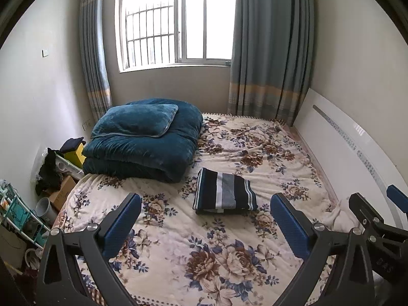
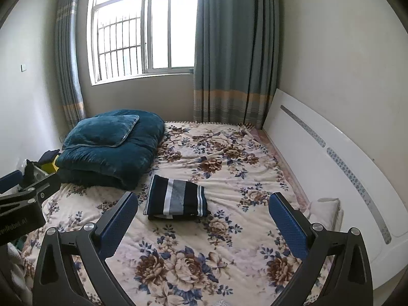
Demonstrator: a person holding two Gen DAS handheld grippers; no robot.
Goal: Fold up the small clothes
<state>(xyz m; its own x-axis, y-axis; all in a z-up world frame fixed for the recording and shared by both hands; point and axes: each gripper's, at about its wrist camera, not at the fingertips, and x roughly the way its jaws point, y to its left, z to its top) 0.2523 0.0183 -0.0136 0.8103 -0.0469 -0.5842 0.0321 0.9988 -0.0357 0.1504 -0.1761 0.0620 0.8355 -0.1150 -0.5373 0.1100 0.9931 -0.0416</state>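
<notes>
- Left wrist view: one left gripper (image 1: pixel 204 219), fingers (image 1: pixel 122 227) spread wide, holding nothing, raised over the bed (image 1: pixel 293 140).
- Right wrist view: one right gripper (image 2: pixel 204 219), fingers (image 2: pixel 285 224) likewise spread wide and empty, above the same bed (image 2: pixel 229 153).
- Garment (image 1: pixel 224 192), one: striped dark blue, grey and white, folded into a flat rectangle, lying on the bedspread mid-bed, beyond both sets of fingers and touching neither (image 2: pixel 177 199).
- Quilt (image 1: pixel 142 150), one: teal, folded thick, at the far left corner of the bed, just behind the garment (image 2: pixel 109 150).
- Pillow (image 1: pixel 135 122), one: teal, resting on top of the quilt.
- Headboard (image 1: pixel 352 137), one: white, along the right side of the bed.
- Curtains (image 1: pixel 270 51), two: grey-blue, either side of one barred window (image 1: pixel 176 23).
- Floor clutter (image 1: pixel 58 173) left of the bed: boxes, dark clothing, a rack; exact count unclear.
- Nothing lies between either gripper and the garment.
</notes>
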